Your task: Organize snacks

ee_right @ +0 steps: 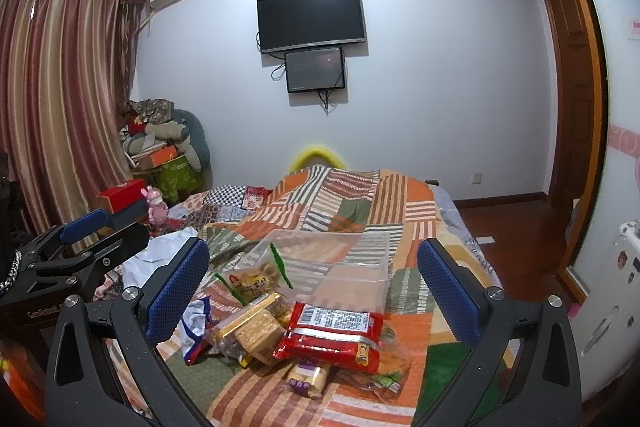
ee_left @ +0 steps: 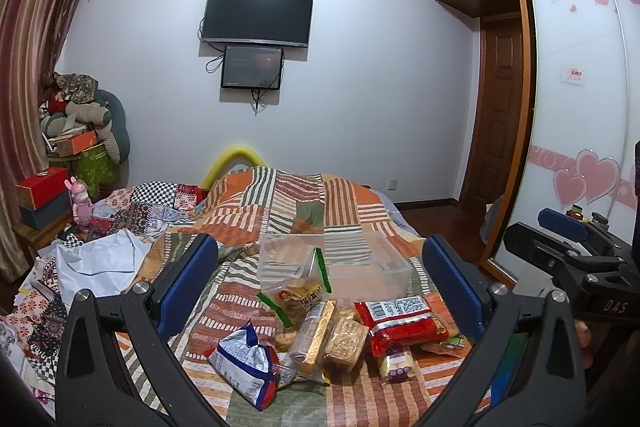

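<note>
Currently both tongs, left (ee_left: 320,287) and right (ee_right: 314,289), wide and empty above snacks (ee_left: 320,331) beside bin (ee_left: 360,259) on bed (ee_left: 304,203)

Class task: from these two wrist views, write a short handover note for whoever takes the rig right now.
Left hand-held gripper: open, empty, above the snacks.
Right hand-held gripper: open, empty.
Clear plastic box sits on the patchwork bedspread, apparently empty.
In front of it lie the red packet, blue-and-white bag, cracker packs and green-edged bag.
Done: nothing visibly sorted.
Left: probably move the snacks into the box.
</note>
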Tool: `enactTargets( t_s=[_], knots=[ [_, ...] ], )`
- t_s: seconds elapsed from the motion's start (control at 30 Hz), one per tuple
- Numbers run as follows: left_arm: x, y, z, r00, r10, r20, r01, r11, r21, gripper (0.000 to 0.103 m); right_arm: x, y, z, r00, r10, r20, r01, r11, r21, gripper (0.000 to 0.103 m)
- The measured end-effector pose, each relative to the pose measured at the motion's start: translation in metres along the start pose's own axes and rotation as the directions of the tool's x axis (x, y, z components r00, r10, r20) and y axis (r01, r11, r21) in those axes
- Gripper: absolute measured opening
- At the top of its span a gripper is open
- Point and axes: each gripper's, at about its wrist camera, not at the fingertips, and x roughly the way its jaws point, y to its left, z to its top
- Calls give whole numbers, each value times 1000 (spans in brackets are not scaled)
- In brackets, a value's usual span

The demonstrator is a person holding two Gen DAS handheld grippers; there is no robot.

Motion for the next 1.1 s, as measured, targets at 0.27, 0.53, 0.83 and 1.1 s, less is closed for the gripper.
enactTargets(
  t_s=[0.27,0.53,0.83,1.1],
  knots=[
    [10,11,-4,1000,7,-27,-7,1000,-19,102,12,0,-4,999,2,-36,-2,1000,-3,103],
    [32,31,-17,992,52,-113,-55,998,-22,82,30,-7,-15,995,7,-104,-5,1000,14,97],
    [72,70,-51,952,102,-289,-114,993,-24,74,60,-20,-37,972,2,-236,9,999,44,92],
    [105,92,-89,896,105,-431,-142,988,-55,74,86,-30,-57,941,2,-339,22,997,68,92]
  ],
)
